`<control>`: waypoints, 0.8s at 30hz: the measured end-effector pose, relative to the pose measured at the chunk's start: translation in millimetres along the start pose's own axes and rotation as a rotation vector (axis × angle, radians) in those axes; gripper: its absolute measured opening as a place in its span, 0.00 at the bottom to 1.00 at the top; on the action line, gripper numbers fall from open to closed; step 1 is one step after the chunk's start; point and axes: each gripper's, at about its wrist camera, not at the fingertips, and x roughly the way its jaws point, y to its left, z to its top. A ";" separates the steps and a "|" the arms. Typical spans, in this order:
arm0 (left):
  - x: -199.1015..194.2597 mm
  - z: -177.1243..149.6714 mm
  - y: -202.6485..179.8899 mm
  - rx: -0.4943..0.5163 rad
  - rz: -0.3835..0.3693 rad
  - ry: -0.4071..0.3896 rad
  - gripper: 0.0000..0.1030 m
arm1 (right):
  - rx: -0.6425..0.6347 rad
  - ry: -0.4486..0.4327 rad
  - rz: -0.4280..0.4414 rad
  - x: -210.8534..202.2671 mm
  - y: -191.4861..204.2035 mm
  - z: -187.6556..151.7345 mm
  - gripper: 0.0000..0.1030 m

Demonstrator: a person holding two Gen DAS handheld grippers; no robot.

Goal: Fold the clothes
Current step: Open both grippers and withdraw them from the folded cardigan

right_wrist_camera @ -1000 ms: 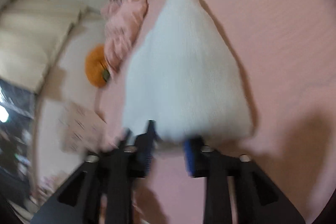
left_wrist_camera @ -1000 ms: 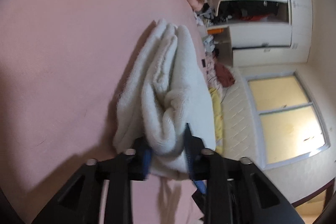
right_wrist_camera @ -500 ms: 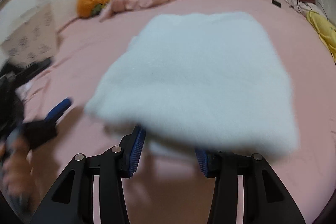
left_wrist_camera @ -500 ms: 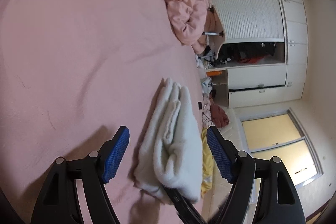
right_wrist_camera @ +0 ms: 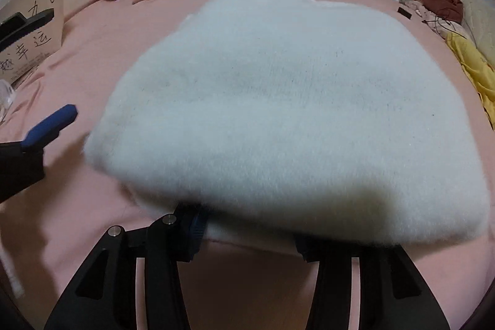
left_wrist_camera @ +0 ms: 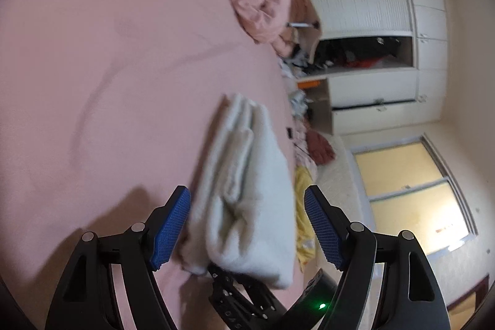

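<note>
Straddling folded white garment (jaws wide)

Left gripper, jaws wide apart, flanking the near end of folded white towel on pink bed.

Soft, dim indoor light; the window glows yellow without glare. The white folded garment near it is motion-blurred. Fisheye bending and black corners frame both views.
</note>
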 end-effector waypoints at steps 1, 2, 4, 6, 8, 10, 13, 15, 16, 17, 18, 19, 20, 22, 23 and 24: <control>0.5 -0.6 -3.2 0.014 -0.003 0.003 0.73 | 0.005 0.005 0.022 -9.7 -3.4 -5.6 0.46; 0.9 -1.3 -6.5 0.028 -0.006 0.006 0.73 | 0.010 0.010 0.044 -19.3 -6.8 -11.1 0.46; 1.6 -3.1 -14.1 0.067 0.005 0.009 0.73 | 0.008 0.021 0.087 -39.8 -17.3 -31.5 0.46; 1.3 -7.7 -26.3 0.146 0.061 -0.003 0.73 | 0.011 -0.020 0.063 -60.2 -27.1 -43.8 0.46; 1.4 -18.3 -49.7 0.291 0.146 -0.037 0.73 | 0.033 -0.131 -0.001 -85.6 -40.9 -40.2 0.46; 7.7 -31.0 -75.4 0.421 0.134 -0.029 0.73 | 0.061 -0.231 -0.052 -101.3 -56.2 -19.2 0.46; 24.6 -51.0 -94.9 0.481 -0.035 0.057 0.73 | 0.097 -0.234 -0.016 -91.0 -78.6 23.7 0.46; 35.0 -61.0 -93.7 0.456 -0.121 0.106 0.73 | 0.089 -0.180 0.004 -71.9 -86.1 41.8 0.46; 40.1 -64.9 -89.1 0.423 -0.153 0.128 0.73 | 0.059 -0.144 -0.012 -61.9 -86.0 42.0 0.46; 48.7 -66.4 -82.6 0.417 -0.106 0.153 0.73 | 0.035 -0.105 -0.032 -52.0 -84.6 40.8 0.46; 57.4 -67.9 -76.1 0.410 -0.058 0.178 0.73 | 0.012 -0.066 -0.052 -42.0 -83.2 39.5 0.47; 65.9 -67.7 -68.0 0.423 0.025 0.197 0.73 | -0.006 -0.039 -0.063 -35.5 -82.7 39.1 0.47; 69.0 -66.3 -61.1 0.402 0.050 0.211 0.73 | 0.001 -0.067 -0.047 -42.8 -85.9 42.5 0.47; 69.9 -63.6 -52.3 0.362 0.058 0.223 0.73 | 0.019 -0.168 -0.025 -64.1 -95.1 56.2 0.47; 67.9 -62.3 -50.4 0.344 0.042 0.223 0.73 | 0.011 -0.185 -0.041 -62.7 -98.3 68.6 0.52; 65.8 -61.0 -48.5 0.325 0.025 0.222 0.73 | 0.003 -0.201 -0.057 -61.4 -101.5 81.0 0.64</control>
